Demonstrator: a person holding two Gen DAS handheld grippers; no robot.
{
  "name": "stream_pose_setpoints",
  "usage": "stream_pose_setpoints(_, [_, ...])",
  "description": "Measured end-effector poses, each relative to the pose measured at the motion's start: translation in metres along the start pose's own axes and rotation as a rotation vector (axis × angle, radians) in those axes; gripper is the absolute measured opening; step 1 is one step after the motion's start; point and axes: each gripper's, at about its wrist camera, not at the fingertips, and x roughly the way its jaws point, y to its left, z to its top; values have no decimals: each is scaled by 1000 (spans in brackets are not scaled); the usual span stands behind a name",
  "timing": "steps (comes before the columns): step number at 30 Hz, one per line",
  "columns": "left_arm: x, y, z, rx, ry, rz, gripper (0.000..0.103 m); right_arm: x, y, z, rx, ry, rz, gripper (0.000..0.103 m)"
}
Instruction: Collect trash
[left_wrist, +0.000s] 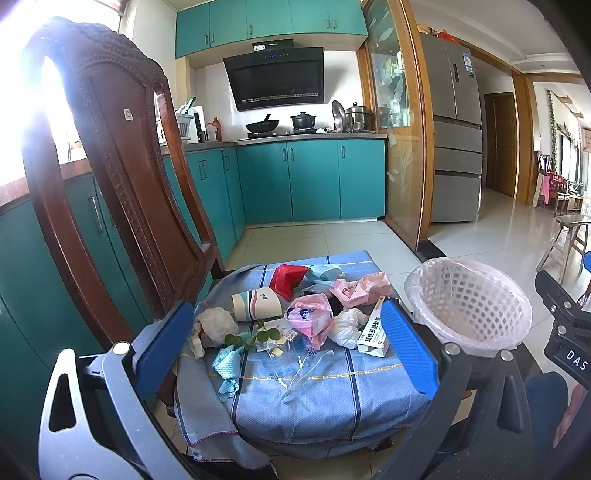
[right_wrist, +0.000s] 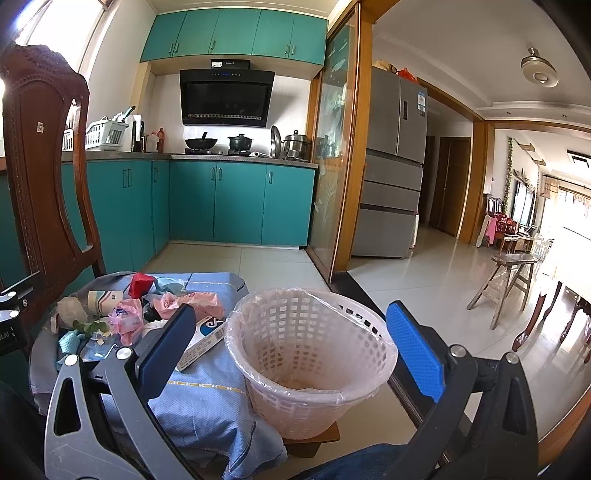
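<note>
Here the left gripper (left_wrist: 286, 345) hangs with its jaws spread wide and empty above a blue checked cloth (left_wrist: 314, 391) strewn with trash: a striped paper cup (left_wrist: 256, 303) on its side, a red bag (left_wrist: 288, 278), pink plastic bags (left_wrist: 312, 319), a crumpled white tissue (left_wrist: 347, 326), a medicine box (left_wrist: 373, 334) and a leafy sprig (left_wrist: 255, 336). The right gripper (right_wrist: 290, 349) is likewise spread and empty, flanking the lined pink mesh wastebasket (right_wrist: 310, 365), which stands just beside the cloth.
</note>
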Motion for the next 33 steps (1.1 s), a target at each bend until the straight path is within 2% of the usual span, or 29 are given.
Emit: stream_pose_setpoints(33, [-8, 0, 4, -12, -10, -7, 101, -7, 0, -2, 4, -31, -16, 101])
